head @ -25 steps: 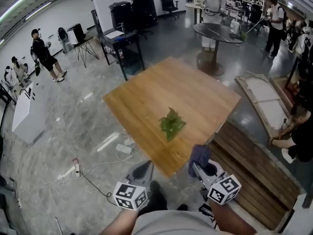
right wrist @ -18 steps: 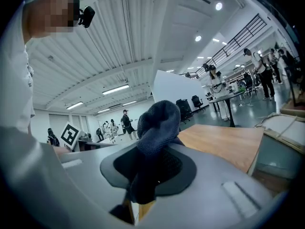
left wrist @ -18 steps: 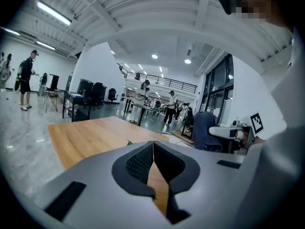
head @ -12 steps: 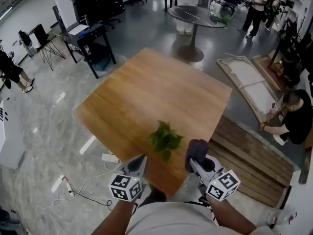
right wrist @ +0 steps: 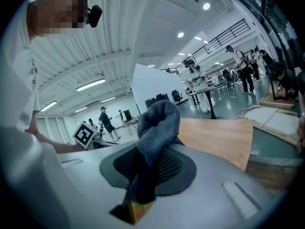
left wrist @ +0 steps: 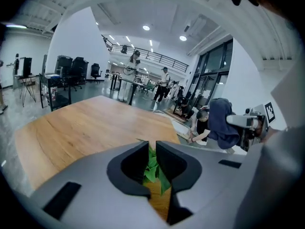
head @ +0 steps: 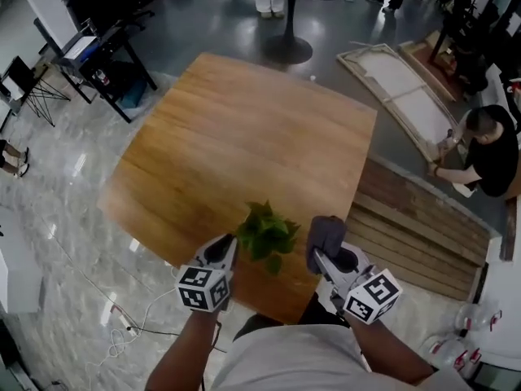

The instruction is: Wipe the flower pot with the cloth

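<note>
Flower pot (head: 265, 235) near front edge of wooden worktop (head: 244, 129); only its leaves show, pot hidden beneath.

Left gripper (head: 227, 246) just beside foliage, jaws drawn almost together, holding nothing. Right gripper (head: 319, 257) clamped on dark blue cloth (head: 327, 233).

Risk: pot is unbraced and close to the edge, so a wipe could tip it or push it off; the cloth may snag leaves.

Room: grey polished floor (head: 73, 218), wooden boards (head: 407, 226) to the right.
</note>
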A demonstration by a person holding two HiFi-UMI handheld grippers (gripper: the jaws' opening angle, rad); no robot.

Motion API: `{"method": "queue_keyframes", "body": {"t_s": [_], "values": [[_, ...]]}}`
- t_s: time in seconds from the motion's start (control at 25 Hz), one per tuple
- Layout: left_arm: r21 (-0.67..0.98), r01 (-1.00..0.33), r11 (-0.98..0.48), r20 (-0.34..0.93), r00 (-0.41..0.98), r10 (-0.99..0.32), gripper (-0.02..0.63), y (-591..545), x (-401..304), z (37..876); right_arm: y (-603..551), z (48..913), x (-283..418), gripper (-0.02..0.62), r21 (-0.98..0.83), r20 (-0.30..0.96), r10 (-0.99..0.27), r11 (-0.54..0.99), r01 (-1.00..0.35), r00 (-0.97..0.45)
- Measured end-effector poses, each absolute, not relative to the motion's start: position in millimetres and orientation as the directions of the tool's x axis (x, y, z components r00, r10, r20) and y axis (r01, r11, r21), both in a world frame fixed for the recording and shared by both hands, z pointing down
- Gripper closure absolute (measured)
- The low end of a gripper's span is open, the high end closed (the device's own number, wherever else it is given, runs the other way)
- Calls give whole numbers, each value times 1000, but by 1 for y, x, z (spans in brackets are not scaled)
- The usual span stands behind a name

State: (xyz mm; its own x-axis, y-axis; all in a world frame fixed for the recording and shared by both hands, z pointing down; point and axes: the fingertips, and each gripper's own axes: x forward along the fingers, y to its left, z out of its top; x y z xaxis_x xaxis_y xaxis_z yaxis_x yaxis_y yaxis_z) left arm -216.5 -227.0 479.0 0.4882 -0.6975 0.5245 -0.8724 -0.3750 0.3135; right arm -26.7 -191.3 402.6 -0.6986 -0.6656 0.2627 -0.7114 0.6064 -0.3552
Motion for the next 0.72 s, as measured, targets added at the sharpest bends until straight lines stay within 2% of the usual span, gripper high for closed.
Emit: {"method": "queue_keyframes", "body": {"t_s": [0.08, 0.2, 0.44, 0.72], "values": [[308, -881, -360, 560, 474, -679, 537, -243, -215, 495, -203, 417, -21, 529, -376, 278, -655, 599, -707, -703], [292, -899, -327, 622, 438, -649, 520, -265, -220, 522, -225, 438, -14, 529, -405, 294, -642, 587, -701, -708], [285, -897, -339, 755, 428, -498, 517, -297, -207, 600, -256, 486, -3, 529, -457, 313, -625, 561, -690, -715], [311, -885, -346, 836, 428, -343, 518, -300, -190, 663, -271, 541, 16, 529, -520, 362, -604, 501, -691, -710]]}}
